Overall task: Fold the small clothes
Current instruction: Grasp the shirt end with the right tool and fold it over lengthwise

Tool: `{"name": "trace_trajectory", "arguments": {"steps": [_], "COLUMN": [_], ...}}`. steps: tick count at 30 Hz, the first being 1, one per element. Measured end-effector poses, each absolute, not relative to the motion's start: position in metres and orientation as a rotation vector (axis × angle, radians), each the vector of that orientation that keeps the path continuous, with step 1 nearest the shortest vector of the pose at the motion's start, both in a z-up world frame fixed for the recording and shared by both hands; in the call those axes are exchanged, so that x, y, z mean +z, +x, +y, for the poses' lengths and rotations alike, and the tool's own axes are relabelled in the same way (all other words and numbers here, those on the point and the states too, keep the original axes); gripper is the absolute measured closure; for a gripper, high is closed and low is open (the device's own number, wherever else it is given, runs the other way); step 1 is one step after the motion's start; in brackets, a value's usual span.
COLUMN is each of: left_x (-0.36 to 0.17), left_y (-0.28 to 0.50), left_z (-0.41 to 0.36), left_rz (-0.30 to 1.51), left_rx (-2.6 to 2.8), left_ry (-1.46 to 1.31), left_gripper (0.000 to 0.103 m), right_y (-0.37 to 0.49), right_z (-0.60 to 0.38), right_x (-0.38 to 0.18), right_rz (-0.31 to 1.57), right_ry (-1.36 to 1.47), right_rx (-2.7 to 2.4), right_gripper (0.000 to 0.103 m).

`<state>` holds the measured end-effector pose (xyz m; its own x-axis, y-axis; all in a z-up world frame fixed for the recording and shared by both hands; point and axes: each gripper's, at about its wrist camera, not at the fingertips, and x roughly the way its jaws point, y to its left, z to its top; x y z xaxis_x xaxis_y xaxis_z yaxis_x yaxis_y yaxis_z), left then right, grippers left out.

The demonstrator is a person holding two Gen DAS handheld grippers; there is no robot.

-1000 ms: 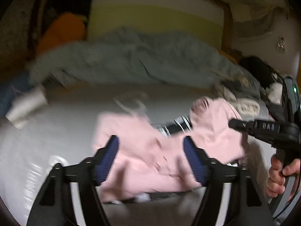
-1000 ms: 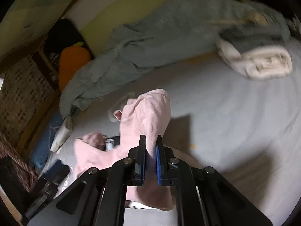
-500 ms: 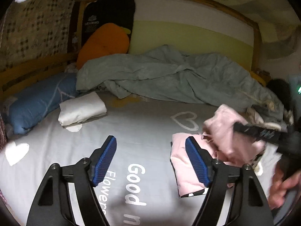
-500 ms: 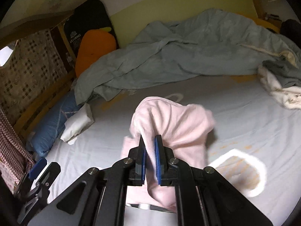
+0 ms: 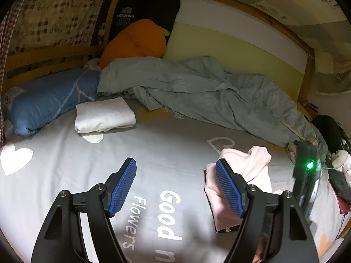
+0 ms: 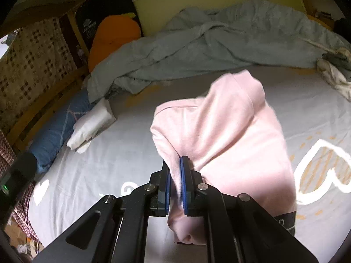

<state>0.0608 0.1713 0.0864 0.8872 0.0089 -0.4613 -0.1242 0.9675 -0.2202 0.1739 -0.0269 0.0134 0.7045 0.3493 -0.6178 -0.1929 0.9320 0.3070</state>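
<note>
A small pink garment [image 6: 228, 131] lies bunched on the grey bedsheet [image 6: 122, 153]. My right gripper [image 6: 174, 186] is shut on a fold of it and holds that part lifted. In the left wrist view the pink garment [image 5: 248, 171] sits at the right, partly behind my right finger. My left gripper [image 5: 175, 186] is open and empty above the sheet, left of the garment. The right gripper's body with a green light [image 5: 307, 171] shows at the far right.
A folded white cloth [image 5: 103, 115] lies at the back left by a blue bolster [image 5: 48, 100]. A rumpled grey-green duvet [image 5: 208, 94] runs along the back. An orange cushion [image 5: 133, 41] leans on the wooden frame. More clothes are piled at the right [image 6: 335, 70].
My left gripper has pulled back off the pink garment and swung left, still open. My right gripper stays shut on the garment and has carried it over itself toward the right.
</note>
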Motion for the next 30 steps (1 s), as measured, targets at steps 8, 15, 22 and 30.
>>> {"name": "trace_trajectory", "arguments": {"steps": [8, 15, 22, 30], "left_x": [0.08, 0.069, 0.053, 0.014], "left_y": [0.064, 0.071, 0.086, 0.106], "left_z": [0.17, 0.161, 0.124, 0.076], "left_rz": [0.499, 0.547, 0.673, 0.855], "left_rx": [0.033, -0.031, -0.324, -0.321], "left_ry": [-0.289, -0.332, -0.381, -0.275], "left_gripper": [0.029, 0.029, 0.032, 0.05], "right_y": [0.148, 0.091, 0.102, 0.124], "right_z": [-0.033, -0.092, -0.14, -0.136], "right_x": [0.014, 0.044, 0.042, -0.005], "right_rz": [0.773, 0.624, 0.549, 0.675], "right_ry": [0.125, 0.174, 0.148, 0.205], "right_rx": [0.489, 0.491, 0.362, 0.439], "right_gripper": [0.056, 0.045, 0.096, 0.097]}}
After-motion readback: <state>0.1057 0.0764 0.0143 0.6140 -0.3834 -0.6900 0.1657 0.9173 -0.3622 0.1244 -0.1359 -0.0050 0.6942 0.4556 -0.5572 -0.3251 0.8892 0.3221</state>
